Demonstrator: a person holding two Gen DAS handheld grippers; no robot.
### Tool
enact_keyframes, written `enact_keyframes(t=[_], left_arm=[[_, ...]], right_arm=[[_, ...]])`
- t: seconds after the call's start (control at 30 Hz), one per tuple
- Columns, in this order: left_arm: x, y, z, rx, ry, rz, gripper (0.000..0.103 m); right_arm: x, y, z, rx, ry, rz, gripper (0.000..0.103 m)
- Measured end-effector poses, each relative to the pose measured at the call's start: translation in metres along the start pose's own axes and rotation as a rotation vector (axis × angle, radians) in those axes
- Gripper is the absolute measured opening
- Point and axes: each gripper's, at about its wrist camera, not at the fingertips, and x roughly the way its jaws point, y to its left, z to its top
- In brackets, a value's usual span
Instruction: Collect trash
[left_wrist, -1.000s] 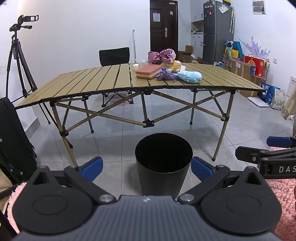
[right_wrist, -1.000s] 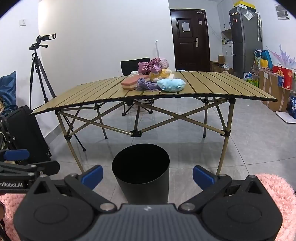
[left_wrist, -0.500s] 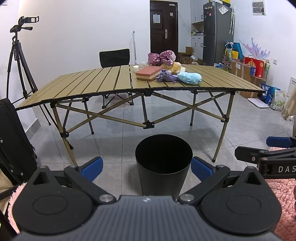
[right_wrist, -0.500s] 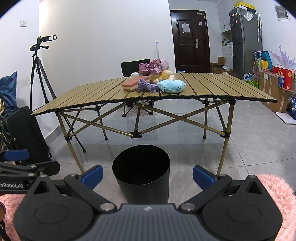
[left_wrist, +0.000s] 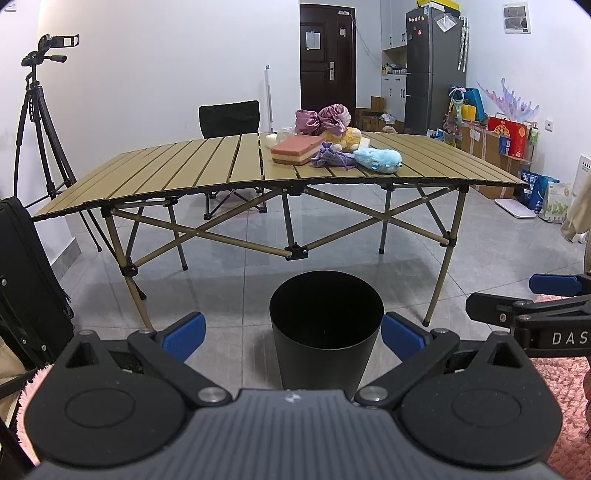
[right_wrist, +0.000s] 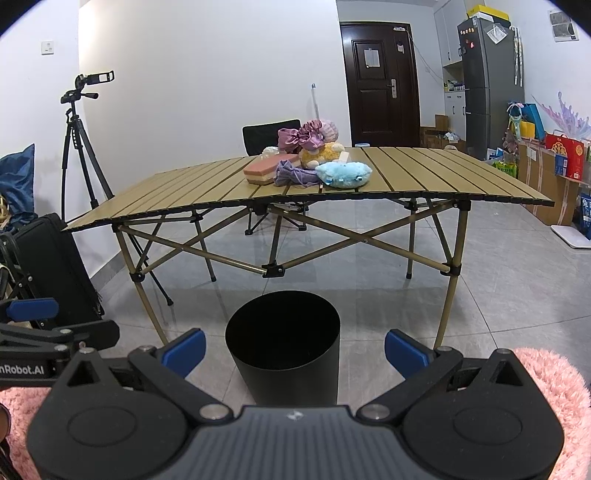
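Note:
A black trash bin (left_wrist: 325, 328) stands on the floor in front of a slatted folding table (left_wrist: 177, 170); it also shows in the right wrist view (right_wrist: 283, 345). On the table lie a pink sponge block (left_wrist: 295, 149), a purple cloth (left_wrist: 330, 157), a blue plush toy (left_wrist: 378, 159), a yellow plush (left_wrist: 345, 137) and a pink satin bonnet (left_wrist: 325, 117). My left gripper (left_wrist: 293, 332) is open and empty, low before the bin. My right gripper (right_wrist: 294, 349) is open and empty, beside the left one.
A camera tripod (left_wrist: 35, 122) and a black suitcase (left_wrist: 26, 280) stand at the left. A black chair (left_wrist: 229, 120) is behind the table. A fridge (left_wrist: 434, 70), boxes and bags (left_wrist: 506, 136) line the right wall. A pink fluffy rug (right_wrist: 554, 391) lies underfoot.
Both views have risen slightly, so the table and bin sit a little lower in frame. Both grippers stay open and empty.

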Motion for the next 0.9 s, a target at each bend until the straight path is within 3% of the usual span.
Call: enact_keyframes(t=[0.9], left_arm=[[-0.0021, 0.0011, 0.0050, 0.003, -0.008, -0.005, 0.103]], right_arm=[[-0.0021, 0.0031, 0.0026, -0.004, -0.008, 0.002, 0.103]])
